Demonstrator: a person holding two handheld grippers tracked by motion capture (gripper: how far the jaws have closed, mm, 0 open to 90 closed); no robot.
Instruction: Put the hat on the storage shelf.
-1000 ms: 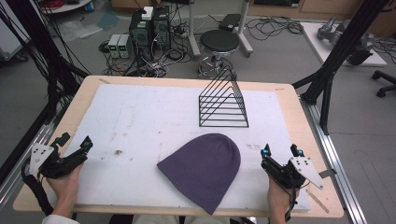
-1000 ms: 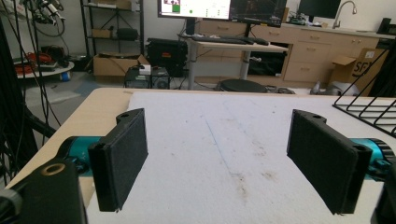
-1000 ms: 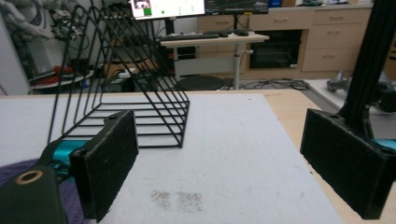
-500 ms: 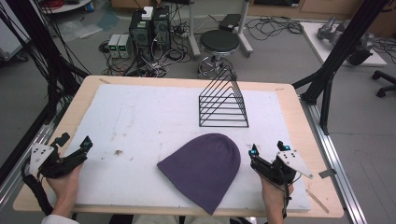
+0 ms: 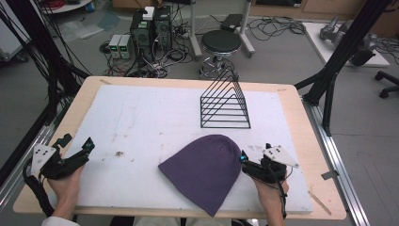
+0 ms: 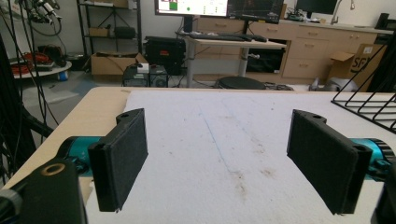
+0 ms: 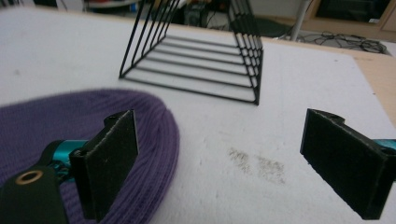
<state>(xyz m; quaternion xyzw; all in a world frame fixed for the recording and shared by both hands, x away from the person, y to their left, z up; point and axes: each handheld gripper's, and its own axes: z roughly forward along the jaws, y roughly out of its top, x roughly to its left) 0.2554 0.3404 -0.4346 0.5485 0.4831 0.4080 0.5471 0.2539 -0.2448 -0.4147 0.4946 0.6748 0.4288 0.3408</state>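
Purple ribbed knit beanie [image 5: 207, 170], lying flat on my white mat, crown toward one o'clock, opening toward seven, front-centre of table

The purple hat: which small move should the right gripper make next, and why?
Probably slide a little further over the hat's edge, then close. The right gripper is open beside the hat; one of its fingers is over the knit and nothing is gripped yet.

The purple beanie [image 7: 70, 126] runs off the right gripper view's left and bottom edges.
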